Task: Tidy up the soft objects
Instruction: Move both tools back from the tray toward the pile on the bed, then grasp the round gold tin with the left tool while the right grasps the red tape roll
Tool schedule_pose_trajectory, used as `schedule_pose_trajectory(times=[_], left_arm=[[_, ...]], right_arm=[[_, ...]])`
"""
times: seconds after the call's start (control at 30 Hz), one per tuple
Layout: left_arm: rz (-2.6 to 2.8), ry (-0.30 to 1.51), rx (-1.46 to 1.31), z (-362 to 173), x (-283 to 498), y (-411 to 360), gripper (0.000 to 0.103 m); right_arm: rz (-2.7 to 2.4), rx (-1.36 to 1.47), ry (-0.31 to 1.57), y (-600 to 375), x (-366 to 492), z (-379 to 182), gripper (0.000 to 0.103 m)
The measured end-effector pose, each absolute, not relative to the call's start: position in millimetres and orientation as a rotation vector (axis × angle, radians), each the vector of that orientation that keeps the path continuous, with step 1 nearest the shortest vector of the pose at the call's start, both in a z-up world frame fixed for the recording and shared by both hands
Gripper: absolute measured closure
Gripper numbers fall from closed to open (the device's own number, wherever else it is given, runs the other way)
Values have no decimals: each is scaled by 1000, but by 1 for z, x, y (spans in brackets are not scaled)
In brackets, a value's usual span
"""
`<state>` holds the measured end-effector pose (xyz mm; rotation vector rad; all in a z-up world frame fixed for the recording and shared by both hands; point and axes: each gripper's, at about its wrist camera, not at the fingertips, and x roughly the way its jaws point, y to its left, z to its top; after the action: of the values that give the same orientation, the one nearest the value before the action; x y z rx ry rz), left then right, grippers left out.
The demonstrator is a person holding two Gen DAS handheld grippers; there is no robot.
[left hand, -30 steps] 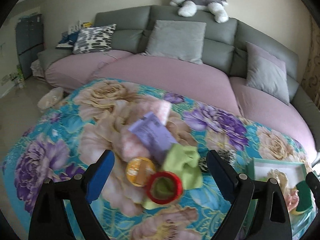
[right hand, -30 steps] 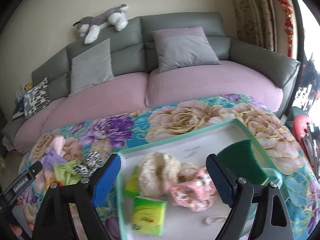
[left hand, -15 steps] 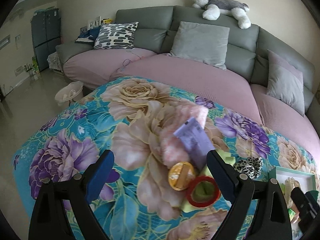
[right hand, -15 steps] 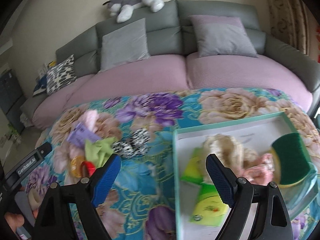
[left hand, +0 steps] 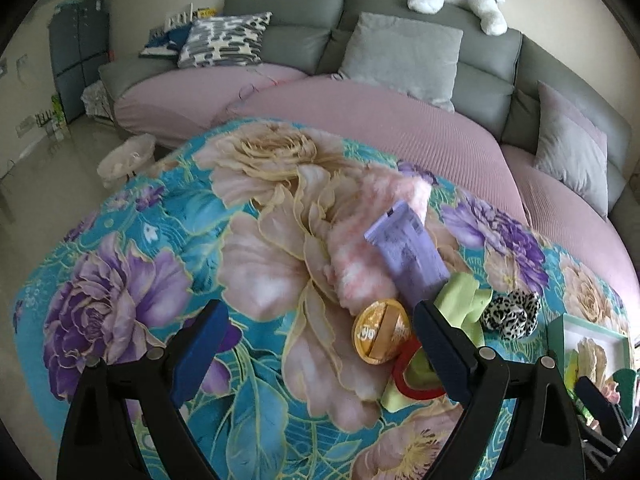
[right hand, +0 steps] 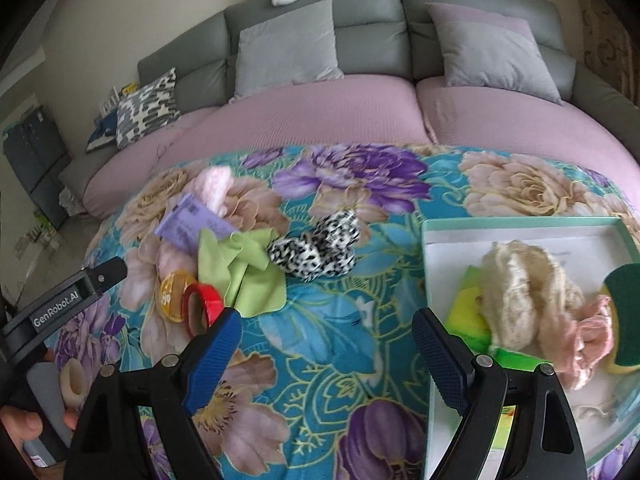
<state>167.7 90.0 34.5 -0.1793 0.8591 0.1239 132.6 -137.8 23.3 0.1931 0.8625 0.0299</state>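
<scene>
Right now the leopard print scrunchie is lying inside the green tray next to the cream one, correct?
Not quite. The leopard print scrunchie lies on the floral cloth, outside the green tray, beside the lime cloth. The cream one is in the tray. The right wrist view shows it.

Two close wrist fisheyes angled down, sharing floral tablecloth (left hand: pixel 132 280) and sofa (right hand: pixel 360 40).

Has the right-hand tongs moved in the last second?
Yes. The right tongs swung left: the white tray, earlier centred between them, now sits at the right, with the leopard scrunchie ahead.
</scene>
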Motion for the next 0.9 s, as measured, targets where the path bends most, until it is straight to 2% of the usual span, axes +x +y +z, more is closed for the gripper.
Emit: schedule_pose_trajectory(times=[0.33, 0.7, 0.8, 0.9], left_arm=[[159, 972, -193, 7, 178, 106, 9], [247, 969, -284, 4, 174, 154, 9], [250, 979, -299, 0, 174, 161, 9], [247, 988, -313, -3, 175, 166, 9]], right_arm=[[94, 146, 912, -100, 146, 5, 13], [199, 89, 887, -52, 152, 0, 14], [224, 65, 874, -41, 152, 0, 18], [233, 43, 883, -33, 155, -4, 29]])
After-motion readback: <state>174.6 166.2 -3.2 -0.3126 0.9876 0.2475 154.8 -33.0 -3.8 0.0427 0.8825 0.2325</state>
